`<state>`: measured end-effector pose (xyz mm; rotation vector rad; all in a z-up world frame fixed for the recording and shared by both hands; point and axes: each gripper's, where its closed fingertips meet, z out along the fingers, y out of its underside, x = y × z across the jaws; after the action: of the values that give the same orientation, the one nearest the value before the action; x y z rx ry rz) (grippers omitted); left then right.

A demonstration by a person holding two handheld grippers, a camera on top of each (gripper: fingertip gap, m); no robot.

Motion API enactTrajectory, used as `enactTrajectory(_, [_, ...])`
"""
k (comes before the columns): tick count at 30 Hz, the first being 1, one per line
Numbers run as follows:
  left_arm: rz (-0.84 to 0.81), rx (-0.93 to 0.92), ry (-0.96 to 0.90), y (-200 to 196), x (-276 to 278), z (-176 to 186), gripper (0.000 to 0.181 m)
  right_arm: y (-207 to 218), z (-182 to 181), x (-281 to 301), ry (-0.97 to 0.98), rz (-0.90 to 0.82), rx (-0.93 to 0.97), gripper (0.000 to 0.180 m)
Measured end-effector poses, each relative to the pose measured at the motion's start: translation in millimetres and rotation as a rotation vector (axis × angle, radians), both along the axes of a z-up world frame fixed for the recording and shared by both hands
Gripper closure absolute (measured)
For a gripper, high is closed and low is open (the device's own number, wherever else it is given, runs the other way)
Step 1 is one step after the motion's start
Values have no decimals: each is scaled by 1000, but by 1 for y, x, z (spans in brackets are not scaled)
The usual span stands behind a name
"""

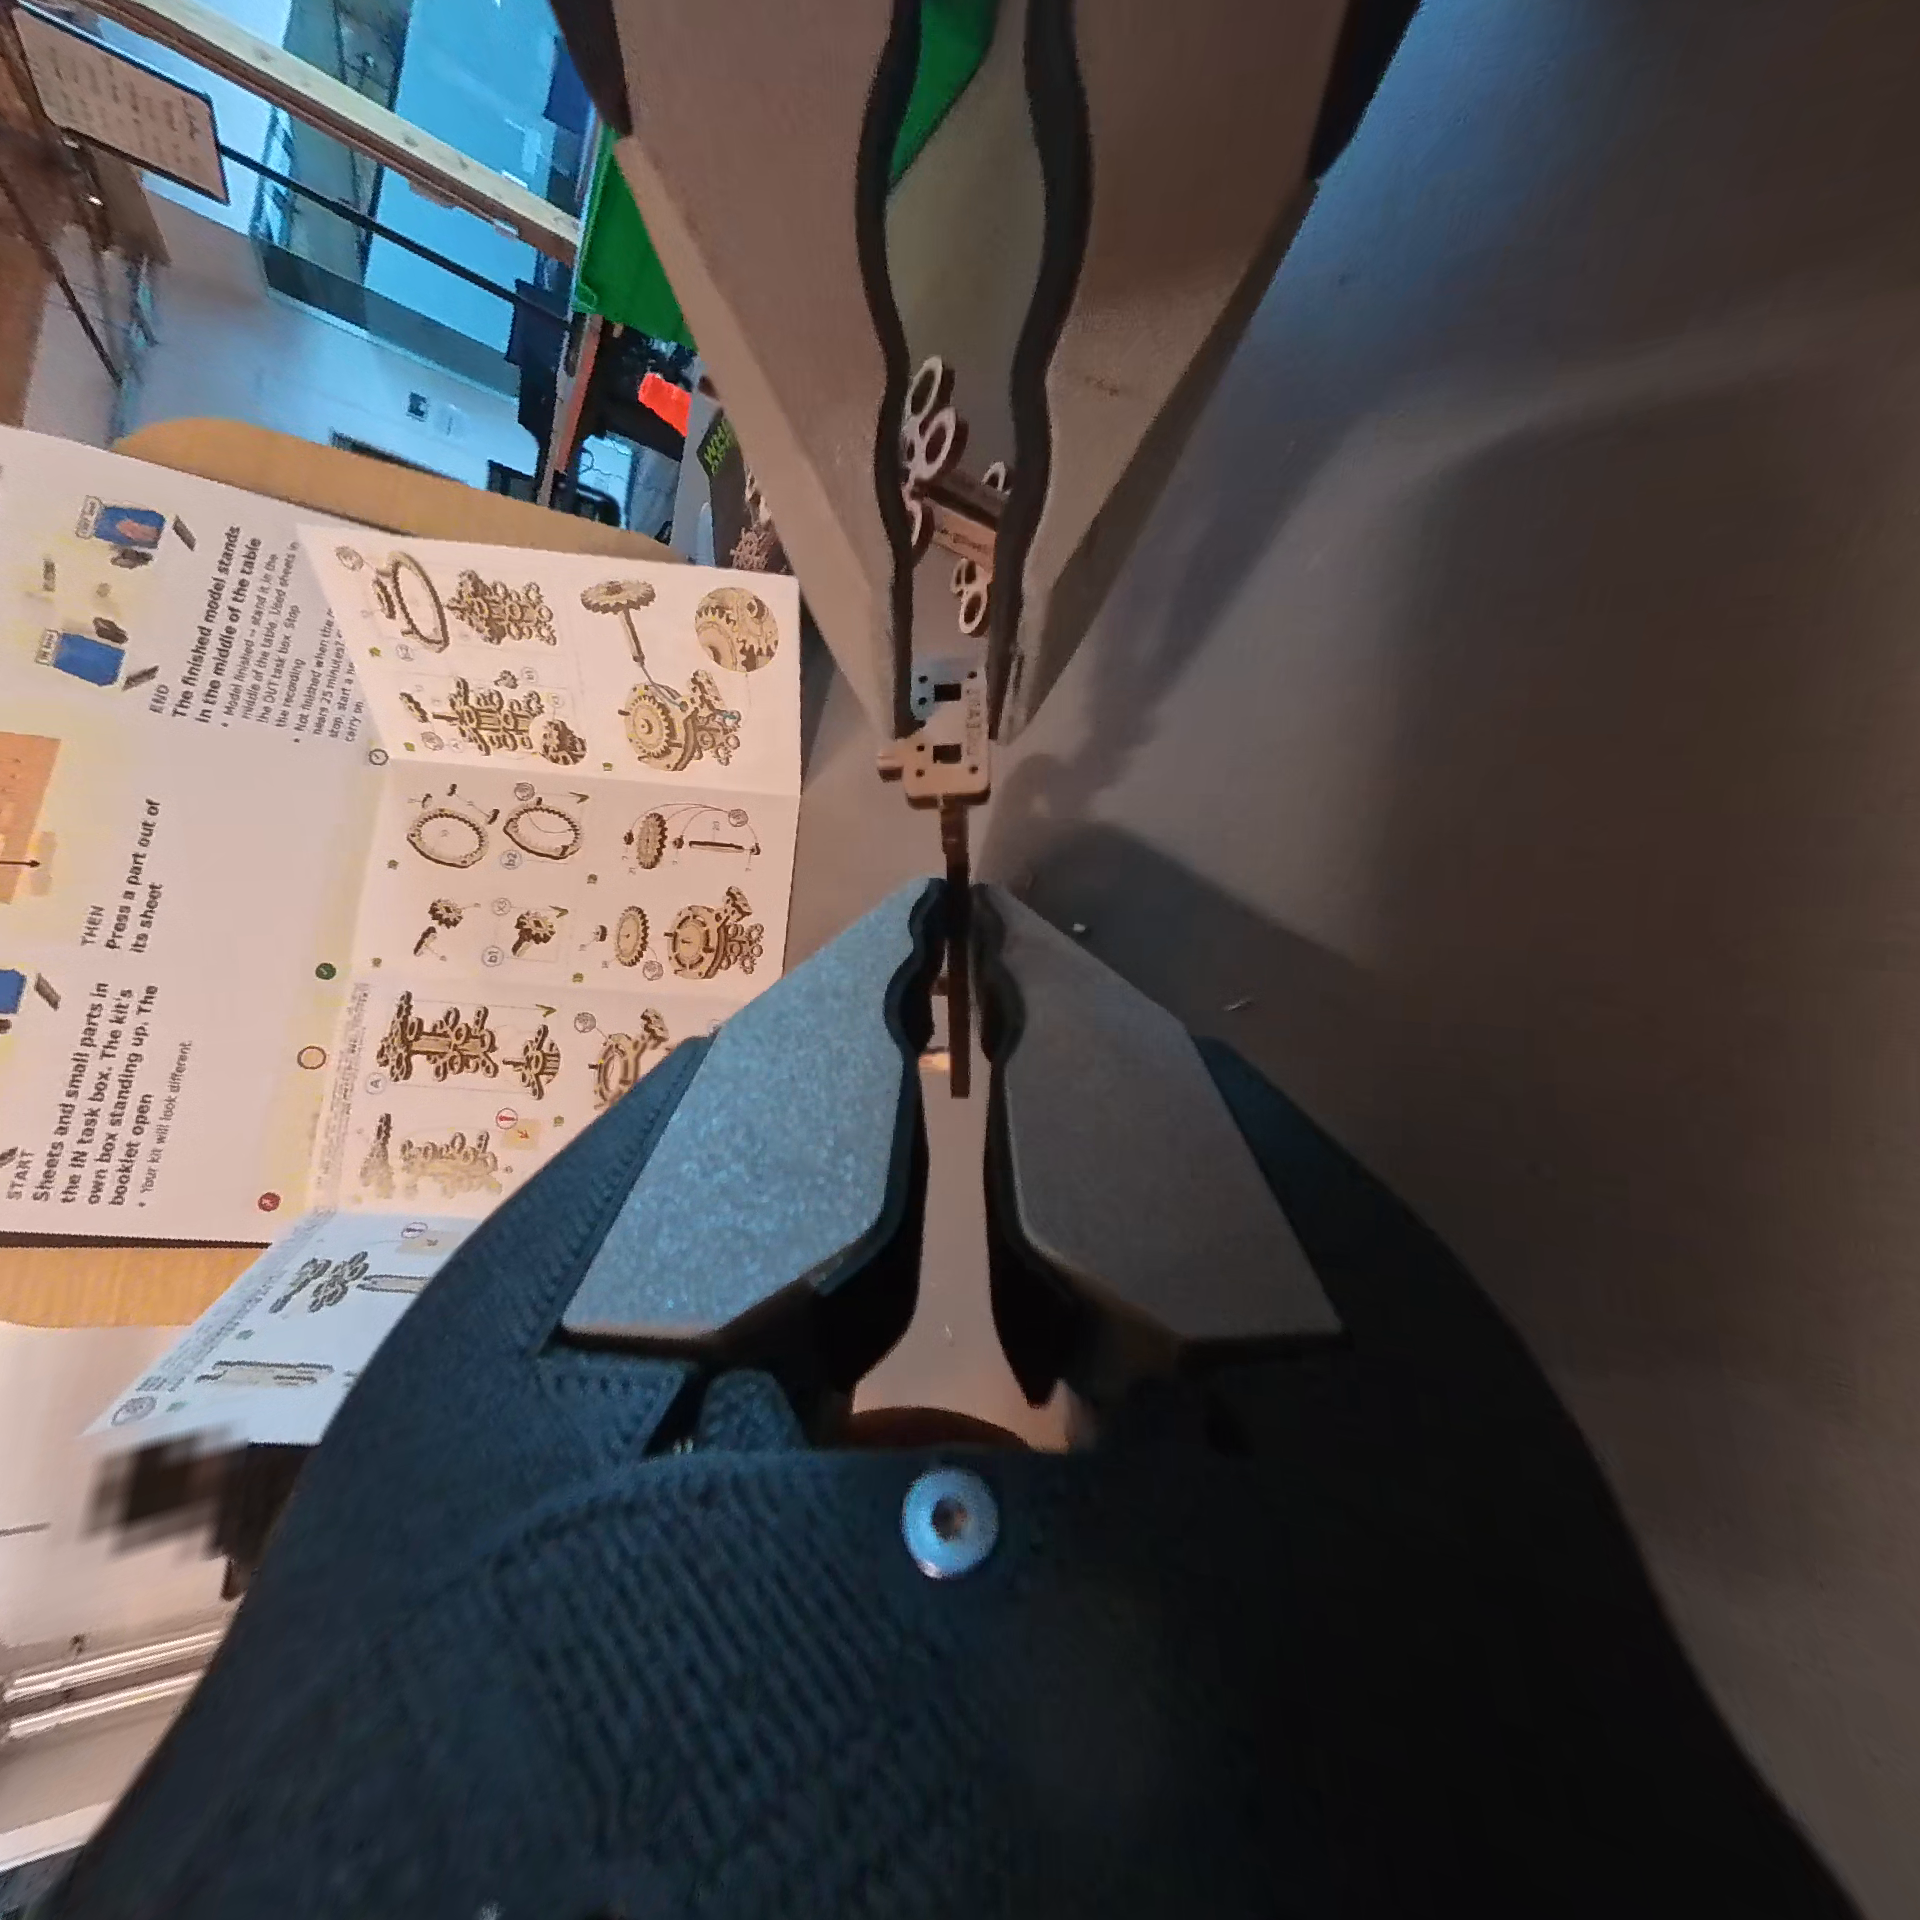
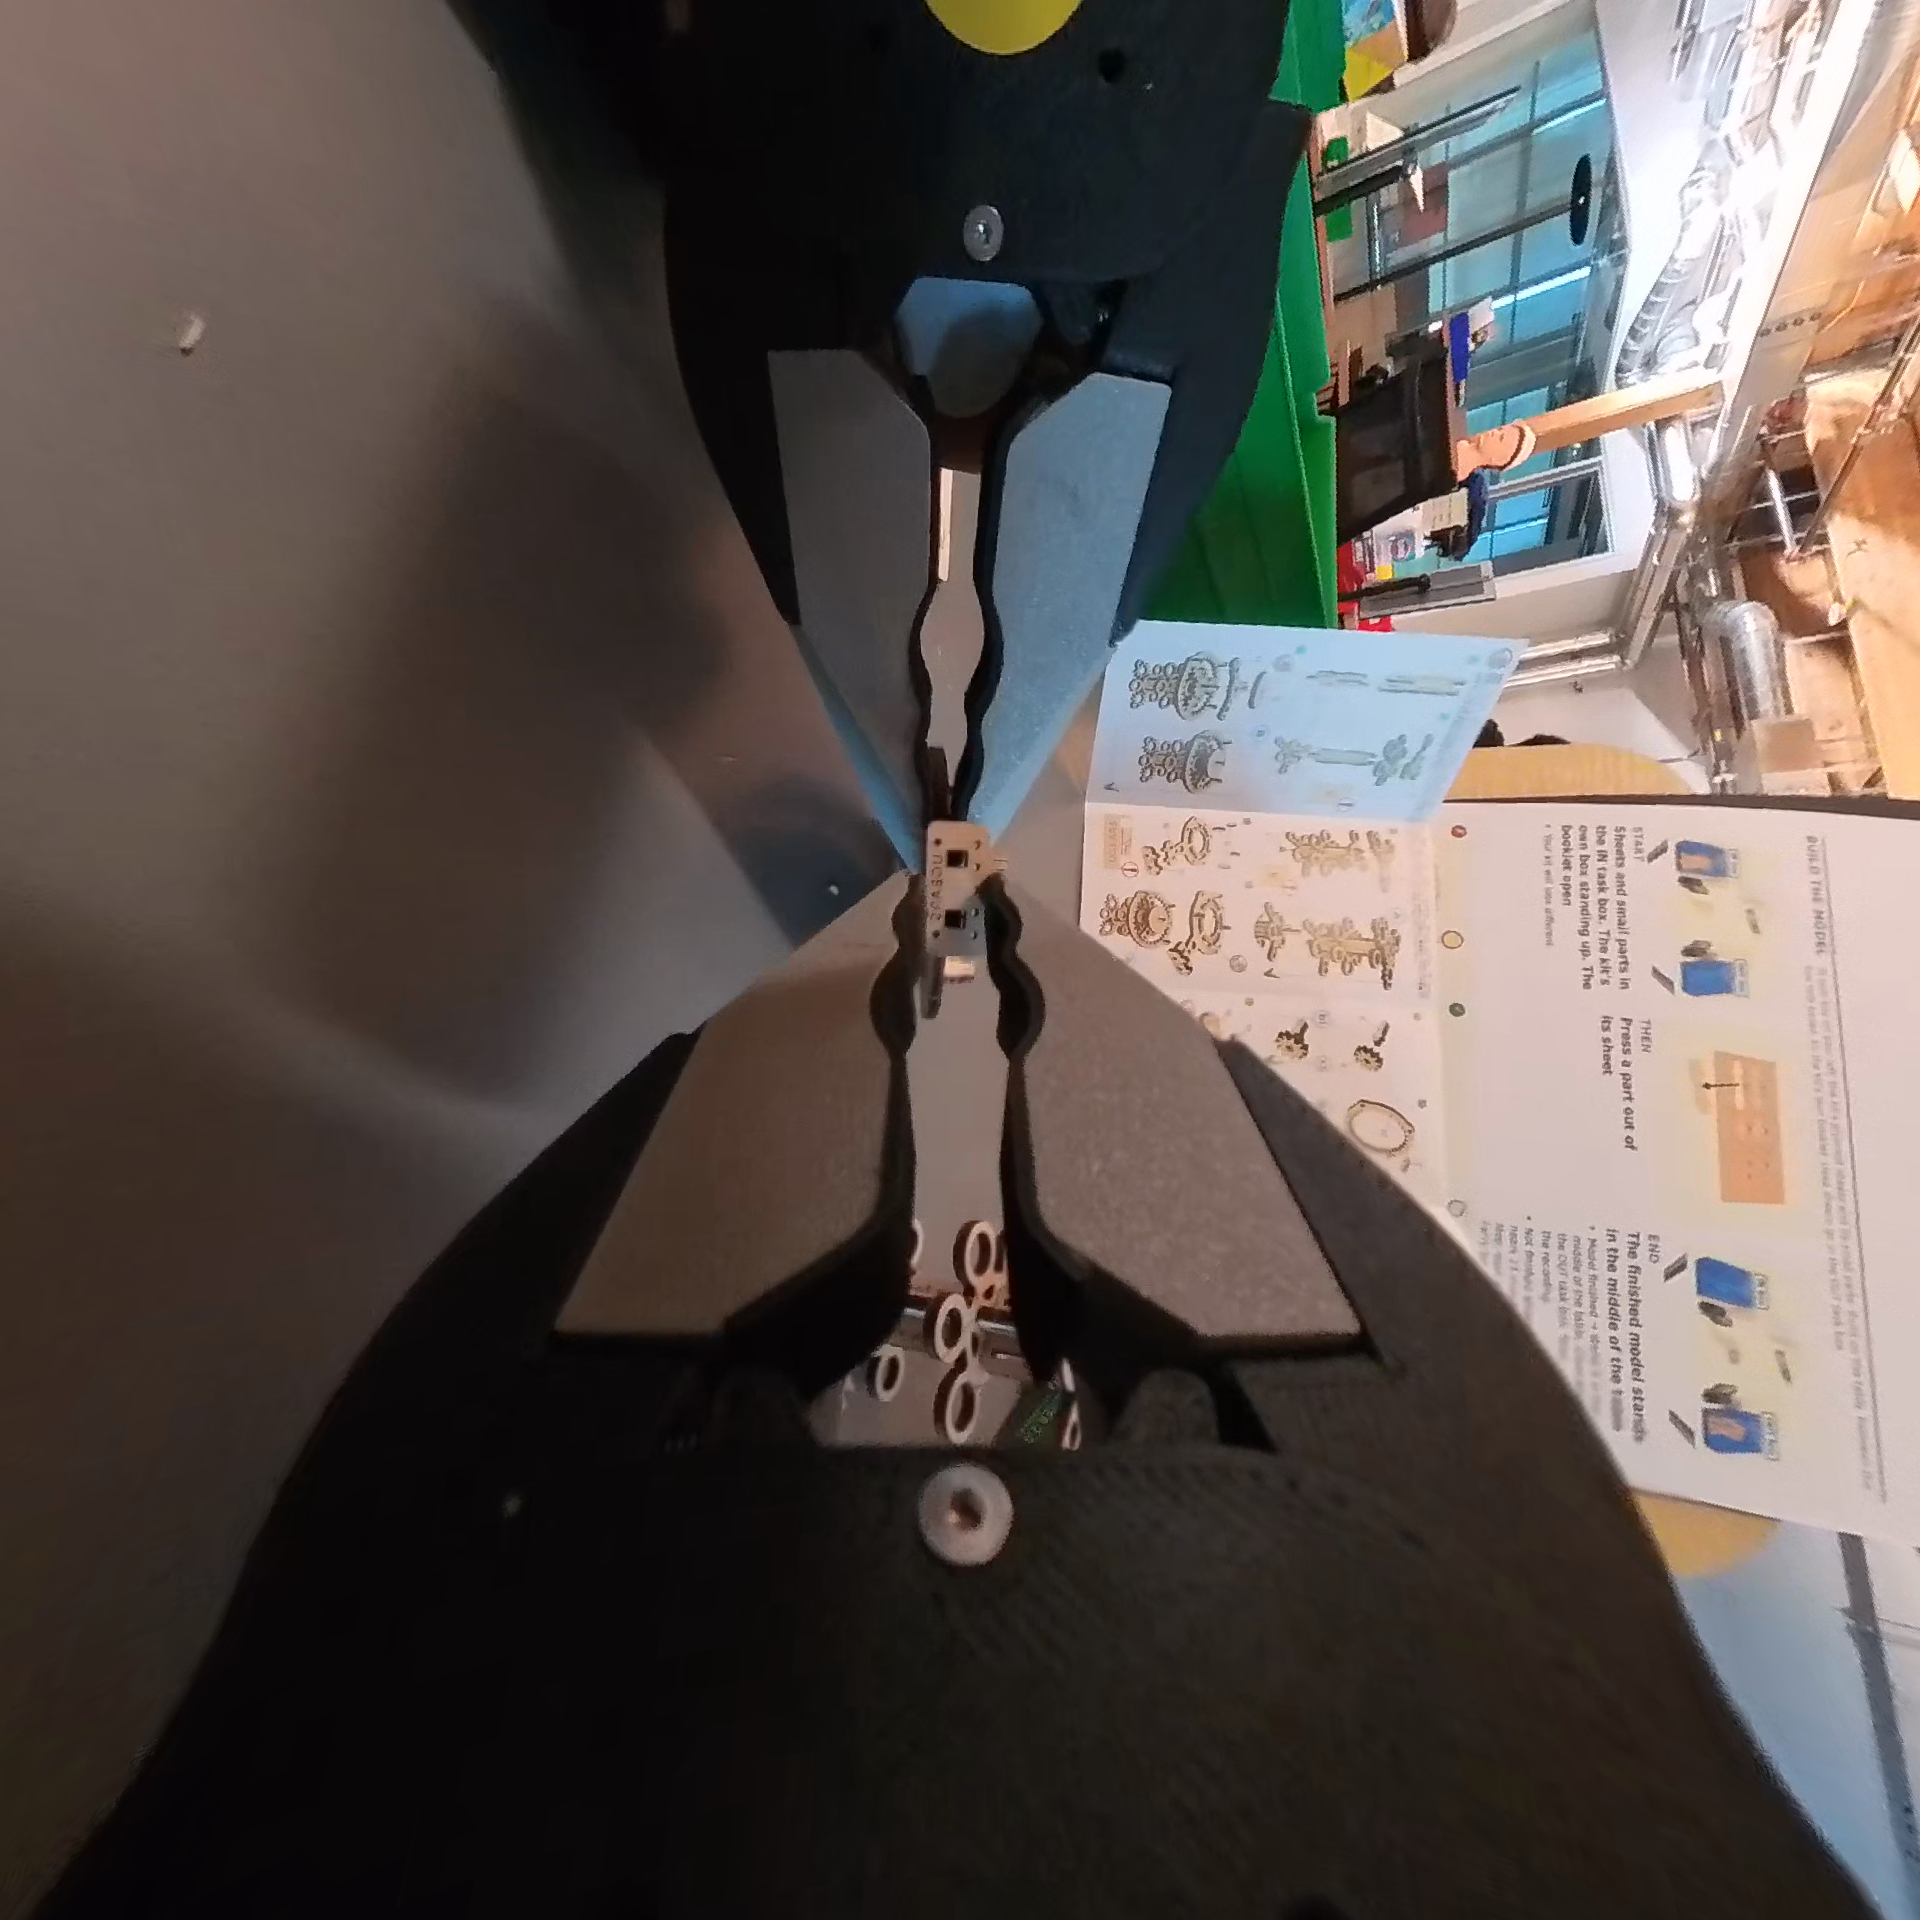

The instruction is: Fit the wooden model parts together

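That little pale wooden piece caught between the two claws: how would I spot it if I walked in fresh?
Start at the grey table, right of the open instruction sheets. There the left gripper and right gripper meet tip to tip. The small flat wooden piece bridges them: pale, with two rectangular slots, unlike the ring-covered wooden assembly behind.

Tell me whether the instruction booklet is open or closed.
Open. The booklet lies unfolded, its panels of assembly drawings face up, and one end panel lifts off the surface.
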<state>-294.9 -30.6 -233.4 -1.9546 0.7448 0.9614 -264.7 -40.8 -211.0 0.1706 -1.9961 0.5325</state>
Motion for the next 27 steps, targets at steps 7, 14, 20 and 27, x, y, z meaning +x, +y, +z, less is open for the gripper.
enactTrajectory(7, [26, -26, 6, -2, 0, -3, 181, 4, -6, -1, 81, -31, 125, 172])
enactTrajectory(14, [44, -36, 28, -2, -1, -4, 181, 4, -8, -2, 89, -40, 144, 172])
enactTrajectory(20, [62, -26, 14, -2, -3, -3, 181, 5, -6, -6, 101, -64, 126, 172])
enactTrajectory(27, [76, 54, -40, 3, -12, 7, 181, 6, 9, -14, 70, -71, -51, 171])
